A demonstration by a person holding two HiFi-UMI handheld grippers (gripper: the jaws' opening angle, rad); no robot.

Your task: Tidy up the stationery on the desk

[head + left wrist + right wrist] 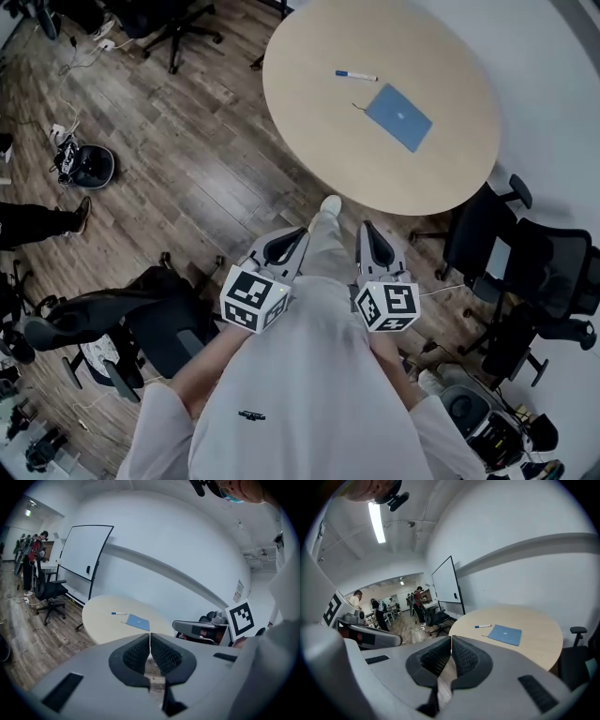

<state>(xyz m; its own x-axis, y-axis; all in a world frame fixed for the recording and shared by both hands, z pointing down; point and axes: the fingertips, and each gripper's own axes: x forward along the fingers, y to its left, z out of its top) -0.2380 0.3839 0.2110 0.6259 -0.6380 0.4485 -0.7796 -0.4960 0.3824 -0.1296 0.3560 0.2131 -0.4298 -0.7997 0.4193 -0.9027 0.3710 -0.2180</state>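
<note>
Left gripper: my left gripper (291, 242) has its jaws pressed together with nothing between them; its own view (150, 637) shows the ribbed pads meeting at the tips. I hold it low in front of my waist.
Right gripper: my right gripper (373, 242) is closed and empty in the same way (451, 639), level with the left one and just beside it.
Marker: a white marker with a blue cap (356, 75) lies on the round table (319, 122), towards its far side, well apart from both grippers (118, 613) (483, 626).
Notebook: a blue notebook (398, 116) lies flat on the same table, near the marker, on its right and closer to me (138, 622) (505, 634). It sits at an angle to the marker.
Direction: both things lie straight ahead of me, with a stretch of wood floor (187, 159) between my feet and the table edge.
Long axis: the marker runs crosswise to the way I face, cap end to my left.
Nearer hand: from above, the marker lines up more with my right gripper, and the notebook lies further right again, so I judge the right the handier one.
Stage: nothing is picked up yet; I judge the next move needs a walk up to the table before any reach.
</note>
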